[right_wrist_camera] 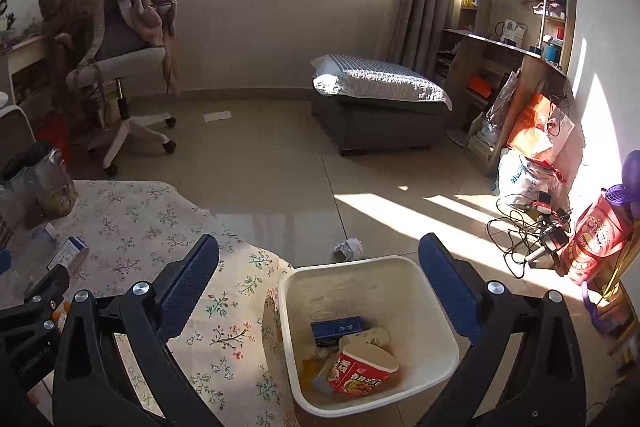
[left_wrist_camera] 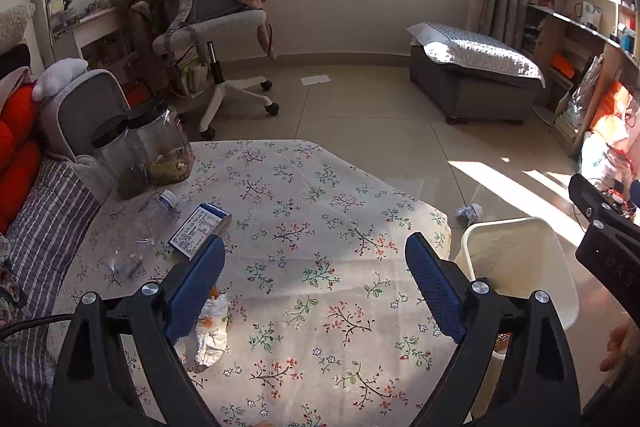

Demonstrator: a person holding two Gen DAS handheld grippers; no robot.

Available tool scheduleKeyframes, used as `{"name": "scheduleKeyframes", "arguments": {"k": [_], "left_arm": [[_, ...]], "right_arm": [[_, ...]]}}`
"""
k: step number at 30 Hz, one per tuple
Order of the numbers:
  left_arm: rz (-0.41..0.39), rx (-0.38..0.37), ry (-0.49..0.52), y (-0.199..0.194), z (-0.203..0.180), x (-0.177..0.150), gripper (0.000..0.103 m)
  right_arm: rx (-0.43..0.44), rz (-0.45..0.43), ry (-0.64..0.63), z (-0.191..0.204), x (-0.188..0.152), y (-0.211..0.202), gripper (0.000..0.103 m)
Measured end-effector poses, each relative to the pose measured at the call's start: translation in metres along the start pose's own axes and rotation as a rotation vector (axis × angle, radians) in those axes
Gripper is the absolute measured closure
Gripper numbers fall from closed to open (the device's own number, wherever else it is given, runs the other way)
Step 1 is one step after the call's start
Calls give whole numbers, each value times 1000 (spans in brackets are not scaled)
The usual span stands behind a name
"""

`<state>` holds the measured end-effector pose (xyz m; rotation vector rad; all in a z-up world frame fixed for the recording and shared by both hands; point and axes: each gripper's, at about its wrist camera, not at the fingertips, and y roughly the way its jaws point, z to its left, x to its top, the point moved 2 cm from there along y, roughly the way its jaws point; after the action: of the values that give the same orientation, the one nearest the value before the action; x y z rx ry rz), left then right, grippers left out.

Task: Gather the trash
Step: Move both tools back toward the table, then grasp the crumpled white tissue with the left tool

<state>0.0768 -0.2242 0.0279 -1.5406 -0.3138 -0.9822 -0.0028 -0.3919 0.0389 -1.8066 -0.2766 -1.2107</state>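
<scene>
The crumpled wrapper (left_wrist_camera: 212, 331) sits half hidden behind a blue finger (left_wrist_camera: 194, 287), the box (left_wrist_camera: 200, 229) label's print is too small to read (glare too), and the bin (right_wrist_camera: 292, 379) floor is buried under trash.

The right gripper (right_wrist_camera: 318, 263) hung wide open above the cream plastic bin (right_wrist_camera: 404, 269), where a red instant-noodle cup (right_wrist_camera: 362, 371) lay tipped beside a dark blue box (right_wrist_camera: 338, 329)

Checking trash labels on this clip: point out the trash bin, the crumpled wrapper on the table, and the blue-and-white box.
trash bin (right_wrist_camera: 448, 331), right wrist view, right inner wall.
crumpled wrapper (left_wrist_camera: 212, 335), left wrist view, its middle.
blue-and-white box (left_wrist_camera: 198, 229), left wrist view, printed top face.
</scene>
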Motion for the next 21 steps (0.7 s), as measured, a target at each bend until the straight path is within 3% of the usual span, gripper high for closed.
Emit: {"name": "scheduleKeyframes", "arguments": {"k": [6,12,15,21], "left_arm": [[103,80,-34,26,54,-21,14],[299,107,-85,72,100,-58,14],[398,101,-100,96,114,-77,14],[502,62,-135,126,125,-101,14]], "right_arm": [[55,3,-87,54,-3,-1,7],[90,27,-151,94,-7,3,7],[106,43,-174,107,-9,6,7],[132,96,-199,127,-15,16,7]]}}
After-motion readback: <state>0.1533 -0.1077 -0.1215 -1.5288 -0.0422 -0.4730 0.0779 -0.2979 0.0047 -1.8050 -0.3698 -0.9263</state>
